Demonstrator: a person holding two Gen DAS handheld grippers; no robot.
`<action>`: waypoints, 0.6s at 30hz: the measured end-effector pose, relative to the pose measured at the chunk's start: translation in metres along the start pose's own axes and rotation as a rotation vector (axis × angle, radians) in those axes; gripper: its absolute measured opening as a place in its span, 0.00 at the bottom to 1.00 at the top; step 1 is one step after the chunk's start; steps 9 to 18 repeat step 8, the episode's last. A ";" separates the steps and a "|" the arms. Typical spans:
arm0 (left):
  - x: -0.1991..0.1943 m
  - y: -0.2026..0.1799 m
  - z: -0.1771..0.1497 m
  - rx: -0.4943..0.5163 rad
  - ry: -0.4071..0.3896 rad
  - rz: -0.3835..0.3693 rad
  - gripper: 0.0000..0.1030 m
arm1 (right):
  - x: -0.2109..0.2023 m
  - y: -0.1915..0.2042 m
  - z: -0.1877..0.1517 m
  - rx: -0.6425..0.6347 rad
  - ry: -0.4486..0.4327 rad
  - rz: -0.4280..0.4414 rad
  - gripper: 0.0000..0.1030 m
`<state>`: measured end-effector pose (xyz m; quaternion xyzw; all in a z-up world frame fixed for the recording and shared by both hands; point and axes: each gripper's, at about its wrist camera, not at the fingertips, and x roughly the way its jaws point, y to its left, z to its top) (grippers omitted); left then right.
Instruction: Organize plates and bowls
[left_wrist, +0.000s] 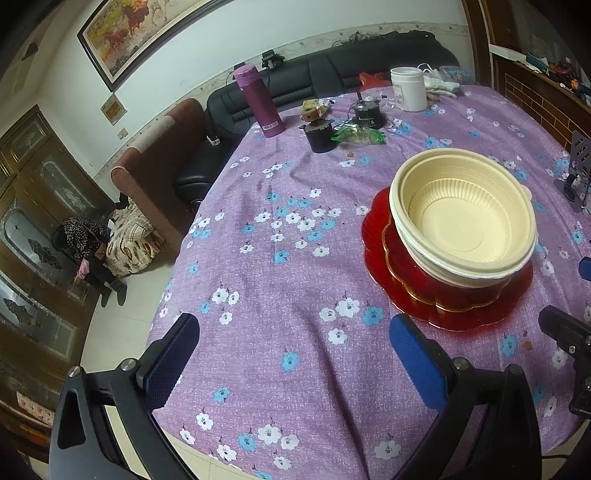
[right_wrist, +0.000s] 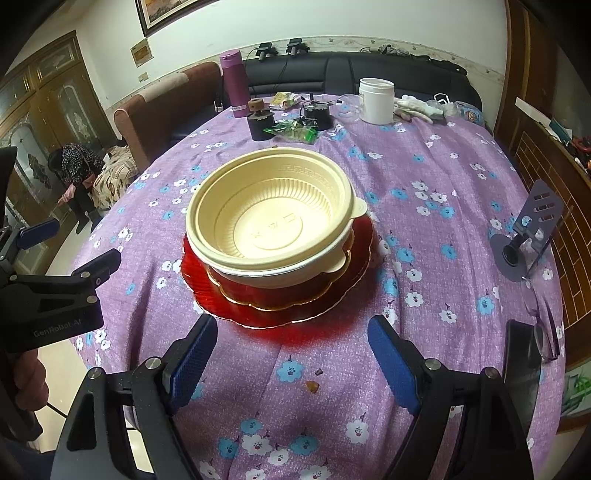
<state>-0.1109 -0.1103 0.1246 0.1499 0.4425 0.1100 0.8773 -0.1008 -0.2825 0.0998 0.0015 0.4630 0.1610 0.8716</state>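
Probably the bowls (right_wrist: 271, 218) on the plates (right_wrist: 280, 302) are light, thin, flexible — best pinched at the rim — while both grippers' jaws gape wide, empty.

Both tongs share one build: matte black angular arms with triangular cut-outs and round silver screw heads, ending in blue textured pads (left_wrist: 417, 363). The left tongs (left_wrist: 295, 354) and right tongs (right_wrist: 291, 354) match; in the right wrist view, the left unit's black body bears pale "GenRobot.AI" lettering, with bare skin of the hand (right_wrist: 31, 384) beneath.
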 end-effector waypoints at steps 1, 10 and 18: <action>0.000 0.000 0.000 0.001 0.000 -0.002 1.00 | 0.000 0.000 0.000 0.001 0.000 -0.001 0.84; -0.001 0.000 -0.001 -0.008 0.003 -0.056 1.00 | -0.001 -0.003 -0.003 0.013 0.000 -0.004 0.84; -0.001 0.000 -0.001 -0.008 0.003 -0.056 1.00 | -0.001 -0.003 -0.003 0.013 0.000 -0.004 0.84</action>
